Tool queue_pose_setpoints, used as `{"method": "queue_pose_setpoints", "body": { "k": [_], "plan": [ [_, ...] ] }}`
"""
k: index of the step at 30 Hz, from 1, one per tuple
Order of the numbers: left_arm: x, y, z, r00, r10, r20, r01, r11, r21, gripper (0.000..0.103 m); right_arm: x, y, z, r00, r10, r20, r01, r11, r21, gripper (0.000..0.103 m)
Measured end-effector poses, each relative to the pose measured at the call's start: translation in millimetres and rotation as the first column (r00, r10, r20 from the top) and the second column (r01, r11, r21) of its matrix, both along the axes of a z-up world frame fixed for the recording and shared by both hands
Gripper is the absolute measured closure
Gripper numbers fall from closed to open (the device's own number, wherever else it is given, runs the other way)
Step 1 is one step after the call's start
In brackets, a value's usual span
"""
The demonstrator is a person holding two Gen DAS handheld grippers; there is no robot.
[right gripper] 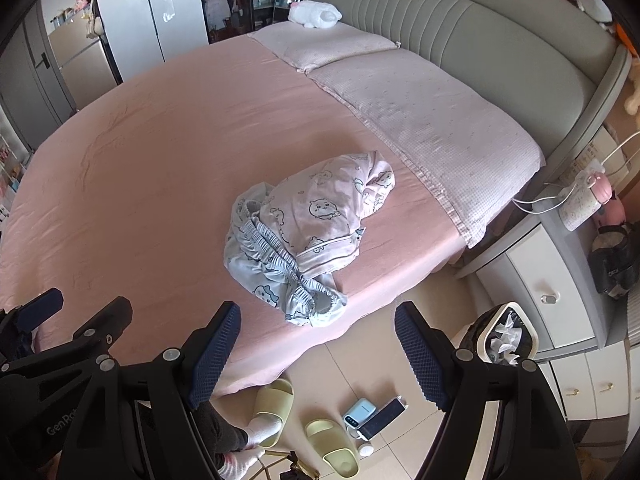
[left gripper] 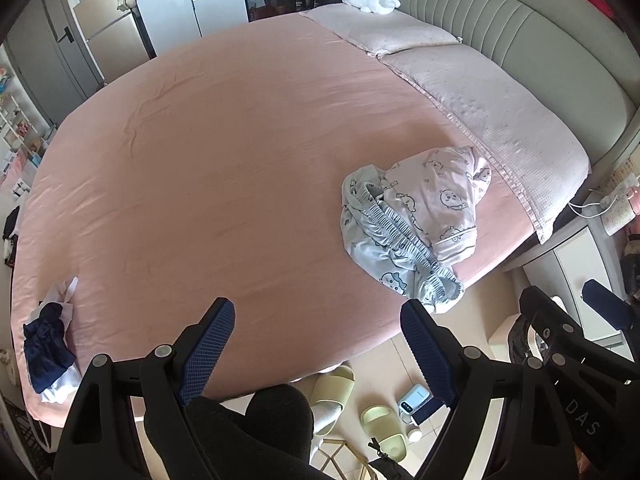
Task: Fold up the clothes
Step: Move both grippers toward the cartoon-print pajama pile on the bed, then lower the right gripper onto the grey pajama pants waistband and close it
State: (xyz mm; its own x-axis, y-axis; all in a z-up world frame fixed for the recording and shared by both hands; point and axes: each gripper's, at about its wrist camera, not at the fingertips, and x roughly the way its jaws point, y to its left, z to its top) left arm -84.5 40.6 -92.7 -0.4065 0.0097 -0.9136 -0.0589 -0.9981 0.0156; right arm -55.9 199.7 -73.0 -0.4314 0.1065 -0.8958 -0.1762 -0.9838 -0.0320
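- Left wrist view: the left gripper [left gripper: 316, 344] is spread wide with nothing between its blue-padded fingers [left gripper: 210, 350]; it hangs above the near edge of the bed [left gripper: 200, 140].
- Left wrist view: the crumpled pajama pile [left gripper: 416, 226], pale pink and light blue with a cartoon print, lies on the pink sheet near the bed's right edge, just short of the pillows [left gripper: 460, 80].
- Left wrist view: a folded dark-blue garment [left gripper: 48, 344] sits at the bed's near left corner, well apart from the pile.
- Left wrist view: the right gripper [left gripper: 572, 312] shows at the right margin, jaws apart.
- Right wrist view: the right gripper [right gripper: 318, 350] is released and empty, held over the bed edge and the floor.
- Right wrist view: the pajama pile [right gripper: 304, 232] lies ahead of the fingers, one blue hem reaching the mattress edge.
- Right wrist view: slippers [right gripper: 272, 404] and a power bank [right gripper: 358, 412] lie on the floor; a nightstand [right gripper: 548, 280] stands to the right.
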Motion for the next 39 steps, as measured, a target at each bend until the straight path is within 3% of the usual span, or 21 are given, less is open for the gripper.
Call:
{"method": "queue_pose_setpoints", "body": {
  "k": [11, 19, 23, 26, 32, 39],
  "plan": [
    [-18.6, 9.0, -31.2, 0.999, -0.027, 0.045, 0.028, 1.000, -0.005, 0.018, -16.1, 12.7, -40.0, 0.998, -0.019, 0.064, 0.021, 0.999, -0.028, 0.024],
    [-38.1, 9.0, -65.0, 0.997, -0.028, 0.076, 0.026, 0.999, 0.033, 0.018, -32.1, 17.4, -69.4, 1.000, 0.018, -0.011, -0.018, 0.999, -0.038, 0.024],
    [-43.9, 7.0, -83.4, 0.995, -0.033, 0.091, 0.026, 0.997, 0.078, 0.018, -37.8, 28.1, -89.8, 1.000, -0.022, -0.021, 0.019, 0.994, -0.111, 0.024],
    [-42.3, 10.4, -89.8, 0.995, -0.056, 0.078, 0.049, 0.994, 0.098, 0.018, -38.5, 34.5, -103.4, 0.997, -0.062, -0.034, 0.056, 0.987, -0.148, 0.024],
    [-39.0, 24.1, -91.2, 0.993, -0.116, -0.002, 0.116, 0.993, 0.035, 0.018, -38.4, 44.4, -120.9, 0.995, -0.082, -0.048, 0.073, 0.982, -0.177, 0.024],
    [-47.8, 25.7, -114.8, 0.991, -0.131, -0.029, 0.133, 0.988, 0.083, 0.018, -34.8, 69.3, -141.0, 0.965, -0.197, -0.171, 0.147, 0.952, -0.267, 0.024]
  ]
}}
